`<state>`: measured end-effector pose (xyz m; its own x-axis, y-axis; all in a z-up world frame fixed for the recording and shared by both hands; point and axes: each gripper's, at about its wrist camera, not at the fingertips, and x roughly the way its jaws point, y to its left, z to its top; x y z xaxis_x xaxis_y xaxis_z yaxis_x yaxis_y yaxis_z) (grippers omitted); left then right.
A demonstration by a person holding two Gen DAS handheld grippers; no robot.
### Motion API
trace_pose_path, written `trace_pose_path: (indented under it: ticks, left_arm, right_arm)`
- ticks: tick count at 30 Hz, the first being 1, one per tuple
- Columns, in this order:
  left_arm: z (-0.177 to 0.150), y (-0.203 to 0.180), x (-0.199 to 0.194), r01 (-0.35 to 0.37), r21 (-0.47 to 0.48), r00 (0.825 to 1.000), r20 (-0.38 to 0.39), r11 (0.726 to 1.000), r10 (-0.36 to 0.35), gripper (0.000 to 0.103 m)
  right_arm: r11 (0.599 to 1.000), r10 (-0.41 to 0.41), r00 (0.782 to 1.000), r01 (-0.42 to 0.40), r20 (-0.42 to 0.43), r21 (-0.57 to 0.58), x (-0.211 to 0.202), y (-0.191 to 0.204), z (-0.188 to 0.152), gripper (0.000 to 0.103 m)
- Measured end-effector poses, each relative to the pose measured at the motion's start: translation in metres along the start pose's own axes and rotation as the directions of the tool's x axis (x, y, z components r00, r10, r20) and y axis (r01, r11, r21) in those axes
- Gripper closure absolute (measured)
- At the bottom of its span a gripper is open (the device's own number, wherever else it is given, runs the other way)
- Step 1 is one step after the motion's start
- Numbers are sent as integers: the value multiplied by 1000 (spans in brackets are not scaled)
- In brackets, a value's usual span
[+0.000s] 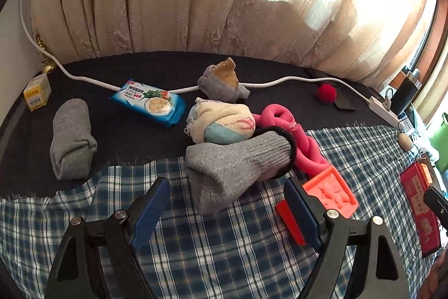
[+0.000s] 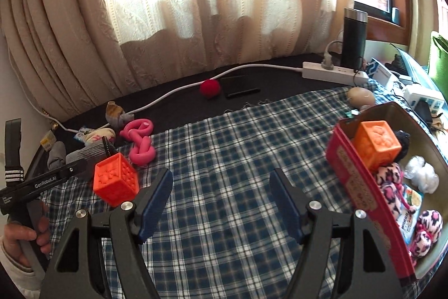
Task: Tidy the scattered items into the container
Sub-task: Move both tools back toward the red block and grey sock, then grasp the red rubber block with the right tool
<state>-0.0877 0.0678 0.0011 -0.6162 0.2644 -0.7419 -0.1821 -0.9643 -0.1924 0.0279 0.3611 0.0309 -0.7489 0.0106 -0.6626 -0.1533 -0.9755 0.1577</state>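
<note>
Left wrist view: grey sock lay just ahead of the left tongs, w/ a rolled cream sock, pink foam twist, blue cracker pack, second grey sock and yellow box beyond on the surface. Only the red outer wall of the container showed at right.

Right wrist view: container seen open, holding an orange cube, pink spotted plush and white wad; power strip and dark tumbler stood behind. A hand gripped the left tool's handle.

Left tongs: wide apart, nothing between; orange-red cube sat against outer side of one finger, contact unclear. That cube lay on the plaid cloth, well apart from container.

Right tongs: wide, empty, above cloth.
</note>
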Motion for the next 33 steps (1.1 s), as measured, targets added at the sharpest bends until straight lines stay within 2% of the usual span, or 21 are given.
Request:
trace_pose_path:
  ticks: [2, 3, 4, 6, 9, 11, 13, 22, 33]
  left_arm:
    - [0, 1, 5, 1, 0, 1000, -7, 1000, -1, 18]
    - [0, 2, 8, -1, 0, 1000, -11, 1000, 1, 23]
    - [0, 3, 11, -6, -1, 1000, -20, 1000, 6, 41]
    - [-1, 6, 20, -2, -12, 998, -61, 1000, 2, 62]
    - [-1, 8, 19, -3, -20, 998, -61, 1000, 2, 71]
    - [0, 6, 12, -1, -9, 999, -42, 1000, 1, 73]
    - [1, 2, 4, 1, 6, 1000, -18, 1000, -1, 74]
    - [8, -10, -31, 46, 25, 997, 56, 999, -47, 75]
    - [10, 3, -22, 29, -31, 1000, 8, 999, -29, 75]
  right_arm:
    - [1000, 6, 1000, -7, -11, -13, 6, 5, 2, 28]
    - [1000, 11, 1000, -11, -17, -21, 9, 9, 2, 28]
    - [999, 16, 1000, -17, -23, -29, 12, 12, 3, 28]
    - [998, 44, 998, -46, -39, -50, 19, 22, 4, 28]
    - [986, 138, 988, -144, -75, -85, 28, 37, 4, 28]
    - [971, 198, 975, -209, -97, -114, 33, 50, 4, 28]
    - [960, 222, 968, -238, -121, -149, 40, 63, 2, 28]
    - [929, 243, 942, -294, -231, -223, 73, 99, -11, 28]
    - [894, 273, 927, -343, -256, -289, 79, 128, -17, 24]
